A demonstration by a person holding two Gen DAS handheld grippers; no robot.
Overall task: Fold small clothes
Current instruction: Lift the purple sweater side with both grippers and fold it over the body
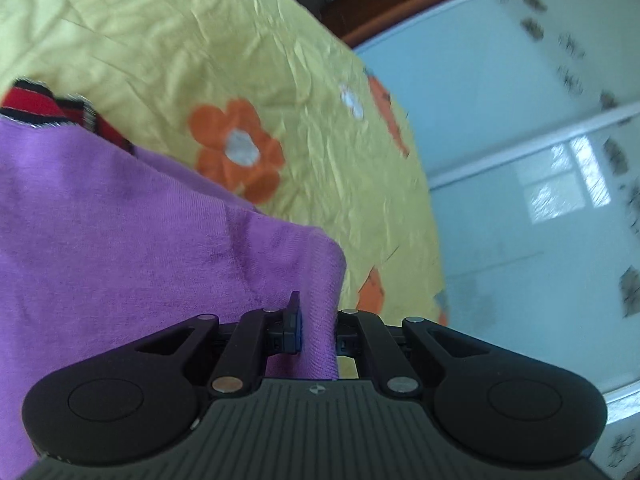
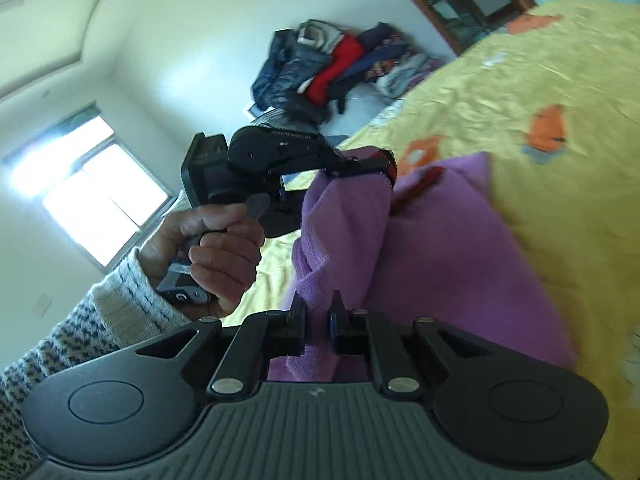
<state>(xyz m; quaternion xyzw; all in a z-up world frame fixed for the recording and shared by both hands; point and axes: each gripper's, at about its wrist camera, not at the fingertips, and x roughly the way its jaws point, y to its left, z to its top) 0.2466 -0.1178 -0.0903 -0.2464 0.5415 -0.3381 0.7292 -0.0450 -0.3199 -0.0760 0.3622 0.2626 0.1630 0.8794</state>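
- I have both grippers clamped on the same purple garment (image 2: 420,248), which hangs over the yellow flowered bedspread (image 1: 240,52), partly lifted off it.
- My left gripper (image 1: 316,320) is pinching a fold of the purple knit; the cloth bunches up between its fingers and hides the right-hand one.
- My right gripper (image 2: 318,312) is pressed together on another edge of the garment, purple fabric squeezed in the narrow slot between its fingers.
- From the right wrist view, the garment stretches from my right gripper up and away to the left gripper (image 2: 352,166), so its long axis runs between the two tools. The collar end, trimmed in red and black (image 1: 44,104), points toward the left gripper.
- The left hand (image 2: 216,248), in a black-and-white knit sleeve (image 2: 80,328), grips that tool's handle.
- There is small white lettering on the left gripper's body, too blurred for me to read; a pale round logo shows on its handle.
- A pile of clothes (image 2: 332,68) lies beyond the bed, well apart from the garment.
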